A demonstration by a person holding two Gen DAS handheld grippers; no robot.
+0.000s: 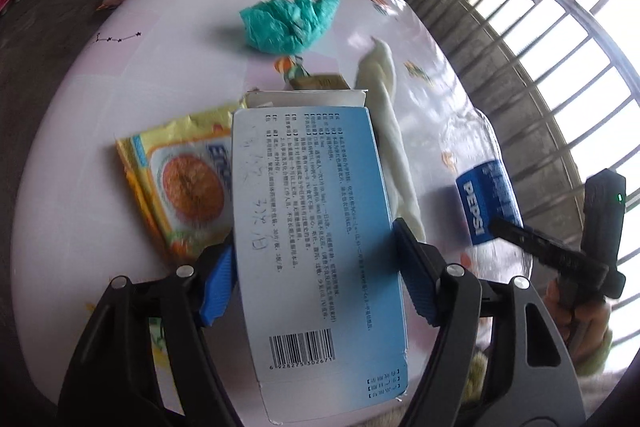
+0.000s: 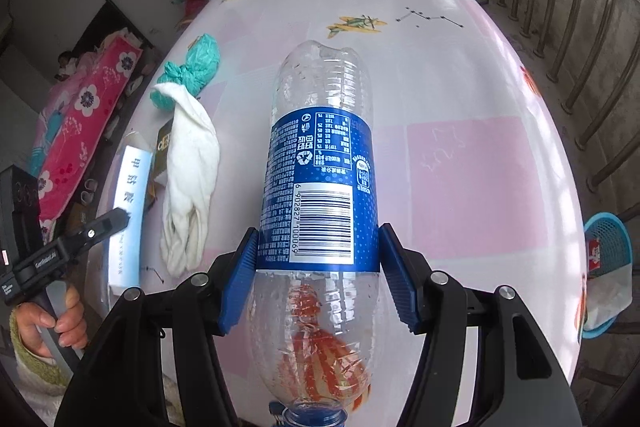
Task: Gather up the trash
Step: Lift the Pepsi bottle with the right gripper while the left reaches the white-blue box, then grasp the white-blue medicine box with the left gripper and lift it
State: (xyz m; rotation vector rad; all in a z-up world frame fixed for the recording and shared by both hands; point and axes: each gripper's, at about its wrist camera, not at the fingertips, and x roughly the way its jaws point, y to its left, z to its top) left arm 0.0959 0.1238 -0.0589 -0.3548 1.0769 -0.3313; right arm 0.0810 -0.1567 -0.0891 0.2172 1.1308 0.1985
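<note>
Pads of the left gripper [image 1: 316,271] are seen against both sides of a blue and white carton [image 1: 316,227], though firm pressure cannot be told. Only this view shows the yellow wrapper [image 1: 176,183] beside it. The right gripper [image 2: 318,275] is clamped on an empty bottle [image 2: 320,163]; only there is a blue basket [image 2: 608,267] seen past the table [image 2: 480,67] edge. A white cloth [image 2: 188,179] and green bag [image 1: 288,21] lie between.

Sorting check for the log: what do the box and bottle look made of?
Blue-and-white box: thin printed cardboard, slightly glossy; folded flaps and raw white edges show. Pepsi bottle: clear thin plastic, dented and crinkled, with a glossy blue film label.
</note>
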